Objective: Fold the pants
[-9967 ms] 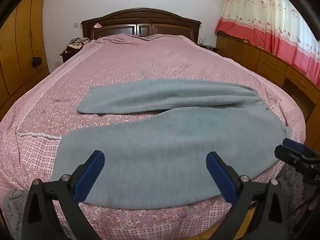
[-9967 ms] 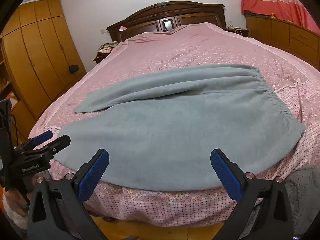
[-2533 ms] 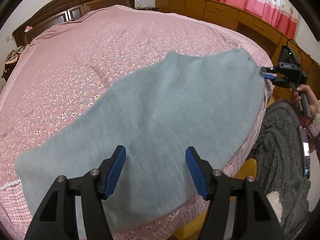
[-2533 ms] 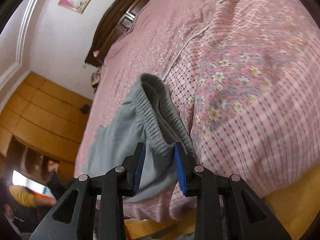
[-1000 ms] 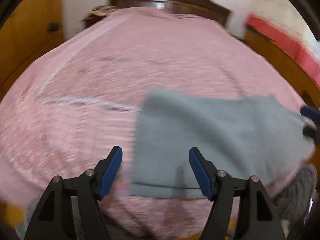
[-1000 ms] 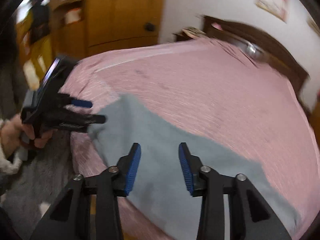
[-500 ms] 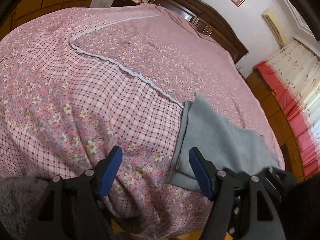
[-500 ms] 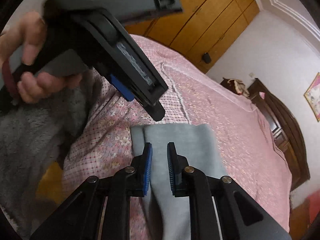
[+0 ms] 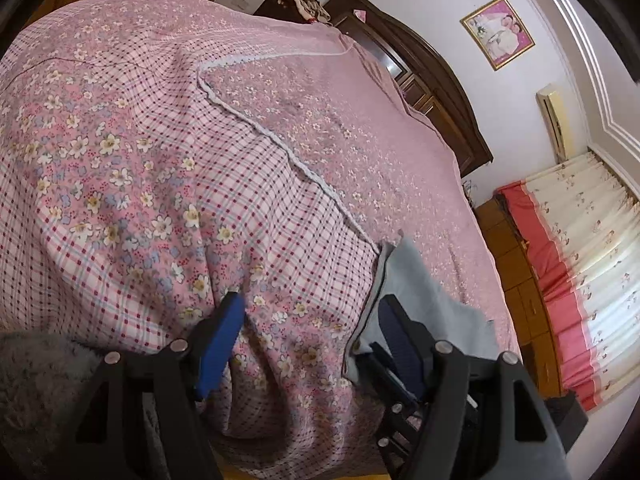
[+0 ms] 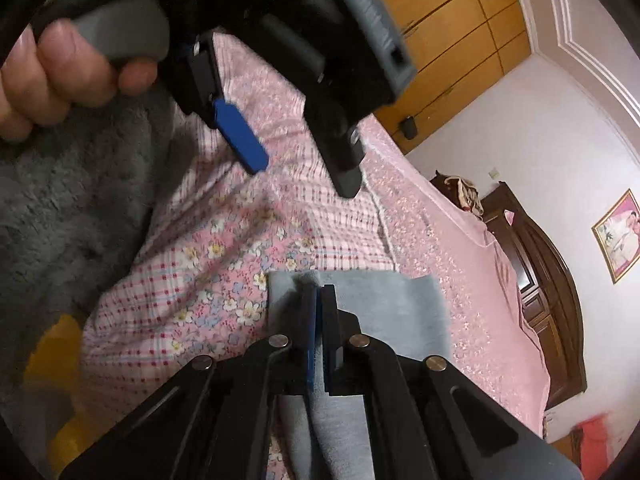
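The grey-blue pants [image 10: 384,304] lie folded lengthwise on the pink bed, with the leg end at the near edge. My right gripper [image 10: 319,300] is shut on the cuff end, its blue pads pinching a ridge of fabric. In the left wrist view the same pants [image 9: 424,284] run off to the right, and the right gripper [image 9: 370,350] shows at their lower corner. My left gripper [image 9: 310,320] is open just left of the cuff with nothing between its pads. The right wrist view shows the left gripper [image 10: 302,176] above the bedspread, held by a hand [image 10: 60,68].
The bedspread [image 9: 160,184] is pink with flowers and a checked border. A dark wooden headboard [image 9: 432,80] stands at the far end, a wardrobe [image 10: 448,48] beside the bed, and red and cream curtains [image 9: 580,264] on the right. A grey fluffy sleeve [image 10: 72,200] lies at the near edge.
The right jaws have closed on the leg end of the pants. Both grippers have rolled and come in close together at the bed's near corner; the left one stays open.
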A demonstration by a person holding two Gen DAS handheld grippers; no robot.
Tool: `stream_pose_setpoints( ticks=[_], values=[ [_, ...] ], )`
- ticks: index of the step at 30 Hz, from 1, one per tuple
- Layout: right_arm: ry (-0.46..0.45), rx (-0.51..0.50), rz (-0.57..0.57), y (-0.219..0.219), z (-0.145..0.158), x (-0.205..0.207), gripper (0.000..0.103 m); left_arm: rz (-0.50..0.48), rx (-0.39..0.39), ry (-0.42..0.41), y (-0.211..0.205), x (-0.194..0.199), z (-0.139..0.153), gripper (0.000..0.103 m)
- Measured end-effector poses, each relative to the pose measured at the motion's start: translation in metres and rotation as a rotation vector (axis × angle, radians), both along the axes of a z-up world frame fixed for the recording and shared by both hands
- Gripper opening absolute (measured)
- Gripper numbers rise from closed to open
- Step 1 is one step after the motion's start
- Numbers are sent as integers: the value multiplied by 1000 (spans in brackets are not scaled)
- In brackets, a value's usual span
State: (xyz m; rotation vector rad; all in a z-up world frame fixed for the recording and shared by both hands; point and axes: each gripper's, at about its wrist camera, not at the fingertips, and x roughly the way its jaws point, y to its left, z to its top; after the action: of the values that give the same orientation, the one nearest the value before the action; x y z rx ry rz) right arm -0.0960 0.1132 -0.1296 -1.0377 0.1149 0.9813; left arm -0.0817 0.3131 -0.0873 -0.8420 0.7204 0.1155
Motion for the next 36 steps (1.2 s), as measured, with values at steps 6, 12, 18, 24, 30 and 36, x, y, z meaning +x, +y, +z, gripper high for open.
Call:
stream_pose_setpoints(
  ticks=[6,12,18,24,30,36],
  values=[
    [-3,14,59,4,20,-24,3,4,-24,-10,-1,2,-4,73],
    [-16,-80,51,10,-5,-30,5,0,0,3,-1,1,-6,73],
    [181,125,29,-15,38,-49,33,-10,6,-8,0,-3,-2,73],
    [498,357,-307,-122,97,4,33,-170,331,-81,-73,12,57,73],
    [768,668,-596,-278,103,74,33,-491,453,-138,-203,81,77,73],
    [887,743,-946,-327,38,113,23,-574,528,-13,-288,137,10,64]
  ],
)
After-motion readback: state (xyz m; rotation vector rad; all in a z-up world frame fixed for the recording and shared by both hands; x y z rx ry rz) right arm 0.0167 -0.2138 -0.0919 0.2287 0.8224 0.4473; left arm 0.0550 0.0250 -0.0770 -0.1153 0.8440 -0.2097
